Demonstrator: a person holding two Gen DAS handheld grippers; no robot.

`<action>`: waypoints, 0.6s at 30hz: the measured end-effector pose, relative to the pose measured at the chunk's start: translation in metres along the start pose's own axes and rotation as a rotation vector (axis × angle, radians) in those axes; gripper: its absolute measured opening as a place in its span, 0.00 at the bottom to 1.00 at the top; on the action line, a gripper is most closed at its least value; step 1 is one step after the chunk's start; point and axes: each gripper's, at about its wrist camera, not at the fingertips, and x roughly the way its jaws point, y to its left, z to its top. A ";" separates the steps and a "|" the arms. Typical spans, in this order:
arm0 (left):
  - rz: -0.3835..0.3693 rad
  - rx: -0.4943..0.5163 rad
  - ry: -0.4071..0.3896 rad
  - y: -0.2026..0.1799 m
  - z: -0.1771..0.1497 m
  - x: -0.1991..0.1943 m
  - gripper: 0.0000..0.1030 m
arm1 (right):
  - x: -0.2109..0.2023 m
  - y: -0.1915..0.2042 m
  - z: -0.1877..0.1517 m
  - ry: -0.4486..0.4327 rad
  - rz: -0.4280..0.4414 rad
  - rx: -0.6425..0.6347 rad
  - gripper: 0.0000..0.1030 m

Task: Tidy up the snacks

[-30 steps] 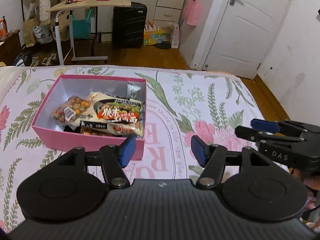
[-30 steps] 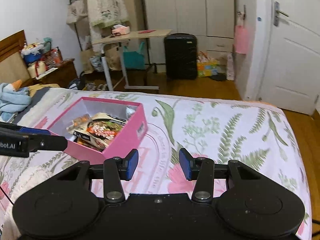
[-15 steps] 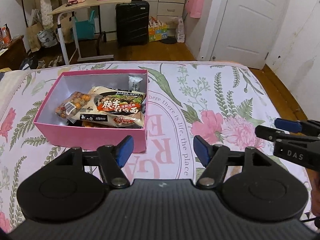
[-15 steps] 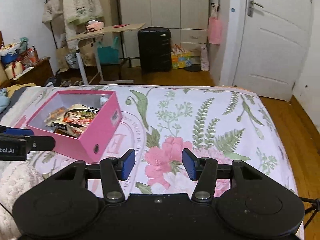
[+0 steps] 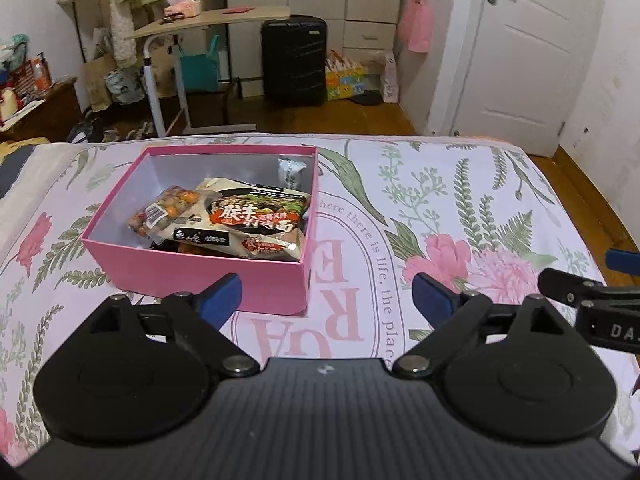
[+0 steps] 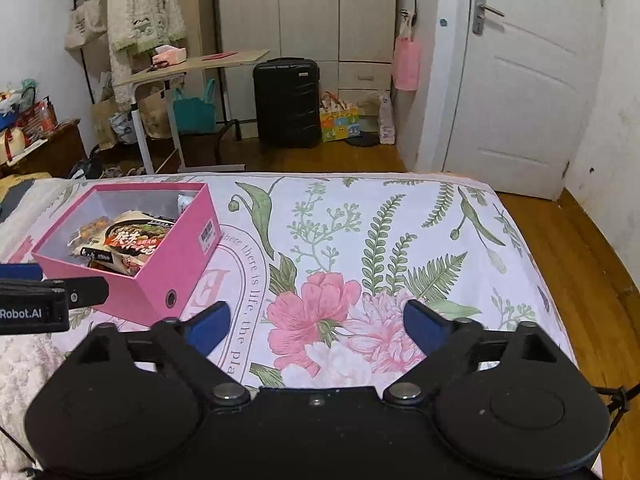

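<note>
Two grippers low over the bedspread point(image 6: 400, 240), both empty. Left gripper point(image 5: 326, 294) wide apart, jaws just opened, nothing between them but cloth and the near corner of the pink box point(image 5: 200, 276). Right gripper point(image 6: 316, 326) likewise wide, jaws just opened, only printed flowers in the gap. Just past the left fingertips, the box itself, open-topped on the bed. Inside: a noodle pack point(image 5: 256, 220) on top, a bag of mixed nuts point(image 5: 160, 210) at its left, a small white packet point(image 5: 291, 172) upright at the far wall. No loose snack visible anywhere on the cloth. Probably the closing step, with everything boxed and released. Next, if anything: a look round for stray packets, or a two-handed grasp on the box walls. Beyond the bed, a suitcase point(image 6: 286, 102) and a door point(image 6: 532, 80).
</note>
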 end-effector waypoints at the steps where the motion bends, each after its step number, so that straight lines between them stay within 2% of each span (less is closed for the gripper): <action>1: 0.007 -0.005 -0.006 0.001 -0.001 0.000 0.91 | -0.001 0.000 0.000 -0.003 -0.005 -0.002 0.94; 9: 0.061 -0.017 -0.022 0.003 -0.003 0.000 0.93 | -0.010 0.004 -0.003 -0.040 -0.040 -0.019 0.94; 13: 0.052 0.000 -0.020 0.001 -0.005 -0.001 0.93 | -0.008 0.001 -0.004 -0.034 -0.072 -0.019 0.94; 18: 0.036 0.035 -0.003 -0.004 -0.005 -0.001 0.93 | -0.007 -0.005 -0.005 -0.018 -0.047 0.021 0.94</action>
